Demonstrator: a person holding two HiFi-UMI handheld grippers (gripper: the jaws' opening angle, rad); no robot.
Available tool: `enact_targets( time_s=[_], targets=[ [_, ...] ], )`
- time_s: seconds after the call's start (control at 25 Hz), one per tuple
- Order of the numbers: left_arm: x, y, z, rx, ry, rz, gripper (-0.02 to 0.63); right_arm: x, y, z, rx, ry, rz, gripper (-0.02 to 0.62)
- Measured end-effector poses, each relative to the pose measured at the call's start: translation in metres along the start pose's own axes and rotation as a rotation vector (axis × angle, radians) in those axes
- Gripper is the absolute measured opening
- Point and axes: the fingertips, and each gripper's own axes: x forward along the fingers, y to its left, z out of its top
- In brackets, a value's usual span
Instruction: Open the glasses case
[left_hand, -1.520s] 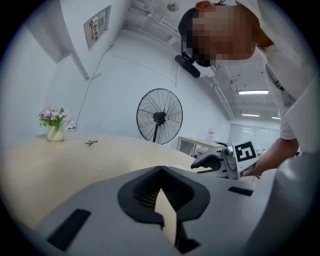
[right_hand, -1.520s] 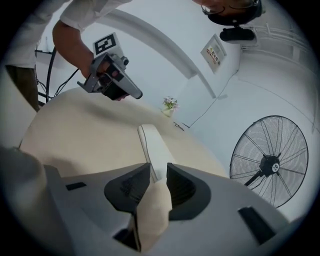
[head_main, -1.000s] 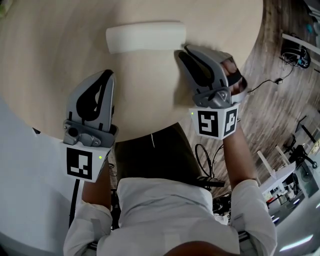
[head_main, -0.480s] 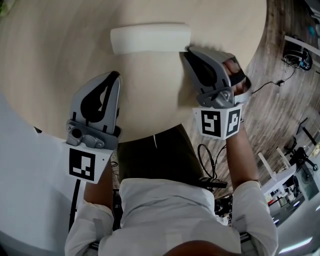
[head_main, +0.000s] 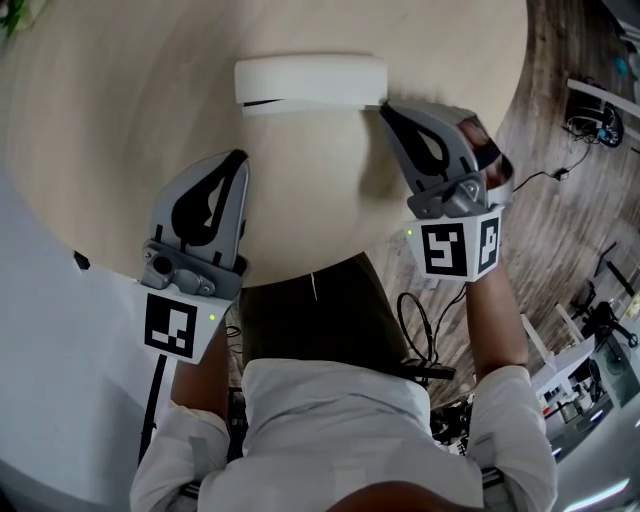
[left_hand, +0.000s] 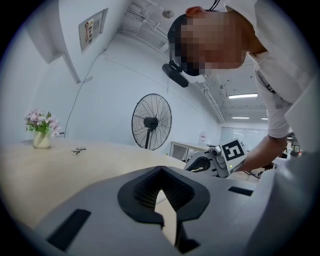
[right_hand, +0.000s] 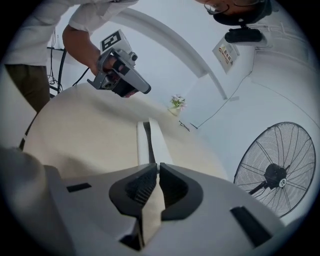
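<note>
On the left side of the pale round wooden table (head_main: 110, 110), the left gripper (head_main: 238, 158) was held over bare tabletop, pointing away from the person and well apart from the case. Its own view showed the jaws drawn together until the tips met, with nothing between them; only table surface showed through the opening lower down. Beyond those jaws, at the far left of the table, stood a small vase of pink flowers (left_hand: 41, 132). Near it lay a thin dark item (left_hand: 78, 149), too small to identify, and a standing fan (left_hand: 151, 121) rose behind the table's far edge.

At the middle of the table's far part, the white glasses case (head_main: 310, 78) lay flat with its long side across the head view. A dark slit ran along its near left edge, where the lid stood slightly lifted. From the right gripper view that seam appeared as a dark gap running the length of the case.

At the case's right end sat the right gripper (head_main: 385, 110), its tips right at the end of the case; whether they touched it could not be told. Its jaws were narrowed to a hairline slit and clamped nothing. A hand (head_main: 482, 150) wrapped the handle, and wood-plank floor (head_main: 560, 60) showed further right.
</note>
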Motion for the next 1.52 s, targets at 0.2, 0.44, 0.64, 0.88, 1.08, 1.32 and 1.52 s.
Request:
enact_targets(
  time_s=[0.2,0.44,0.64,0.88,1.08,1.32,1.52],
  targets=[
    [-0.006,0.0,0.0,-0.002,0.006,0.005,0.011,-0.001,-0.023,0.011,0.116,-0.058,0.009,0.031],
    [-0.011,0.002,-0.006,-0.016,0.035,-0.003,0.011,0.01,-0.051,0.007,0.377,-0.064,0.039,0.03],
    [-0.01,-0.002,-0.004,-0.015,0.03,-0.026,0.011,0.025,-0.069,-0.002,0.516,-0.045,0.081,0.029],
    [-0.011,-0.01,-0.005,-0.012,0.029,-0.047,0.012,0.043,-0.079,-0.008,0.495,-0.078,0.095,0.029],
    [-0.013,-0.017,-0.009,-0.031,0.024,-0.051,0.012,0.051,-0.081,-0.016,0.526,-0.087,0.093,0.031],
    [-0.014,-0.028,-0.004,-0.014,0.015,-0.06,0.011,0.044,-0.085,-0.014,0.552,-0.12,0.096,0.032],
    [-0.017,-0.039,0.016,0.012,0.004,-0.063,0.012,0.01,-0.099,0.002,0.573,-0.176,0.059,0.032]
  ],
)
